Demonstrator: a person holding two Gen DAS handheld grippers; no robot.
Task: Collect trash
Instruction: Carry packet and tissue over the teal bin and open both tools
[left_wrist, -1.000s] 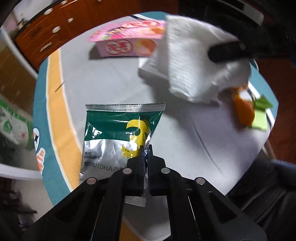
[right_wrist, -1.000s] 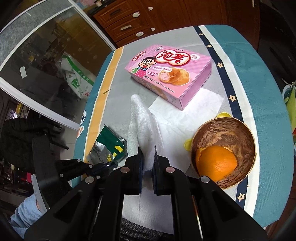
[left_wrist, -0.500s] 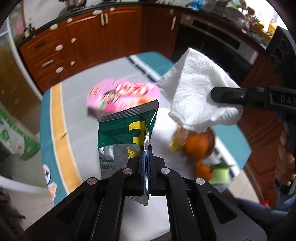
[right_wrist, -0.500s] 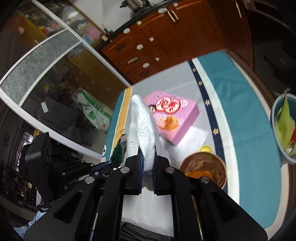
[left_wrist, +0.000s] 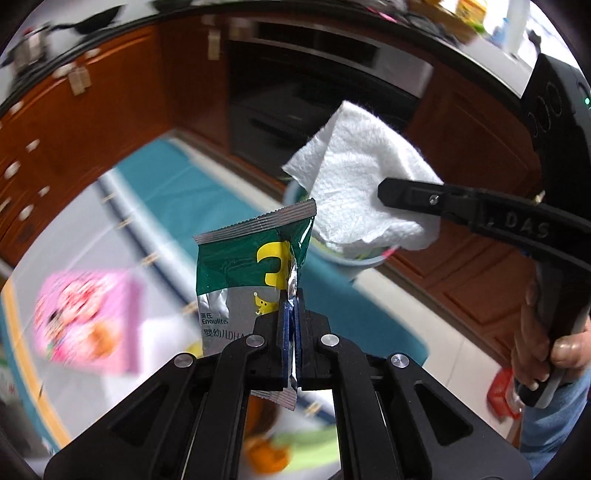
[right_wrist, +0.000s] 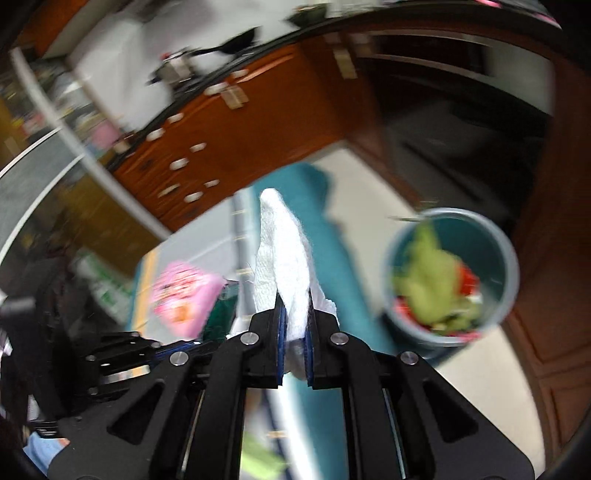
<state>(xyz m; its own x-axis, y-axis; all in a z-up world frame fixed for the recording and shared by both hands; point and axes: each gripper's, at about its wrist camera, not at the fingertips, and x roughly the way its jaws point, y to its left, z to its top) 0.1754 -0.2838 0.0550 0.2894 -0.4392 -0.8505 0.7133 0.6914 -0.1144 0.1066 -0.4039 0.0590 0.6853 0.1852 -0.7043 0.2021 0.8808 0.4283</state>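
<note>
My left gripper (left_wrist: 291, 295) is shut on a green and silver snack wrapper (left_wrist: 251, 266) and holds it upright in the air above the table. My right gripper (right_wrist: 294, 299) is shut on a white paper towel (right_wrist: 284, 258), also lifted; the towel shows in the left wrist view (left_wrist: 354, 184) clamped by the right gripper's fingers (left_wrist: 413, 194). A teal trash bin (right_wrist: 495, 236) with green and red waste stands on the floor, ahead and to the right of the right gripper. Its rim peeks out below the towel in the left wrist view (left_wrist: 364, 262).
A pink snack box (left_wrist: 85, 317) lies on the table with the teal-bordered cloth (left_wrist: 207, 199), also in the right wrist view (right_wrist: 184, 295). An orange (left_wrist: 266, 456) lies blurred below the left gripper. Wooden cabinets (right_wrist: 236, 122) and an oven (left_wrist: 314, 103) stand behind.
Both grippers have lifted their loads off the table and swung right toward the floor bin. The table has dropped low in both views and the bin has come closer.
</note>
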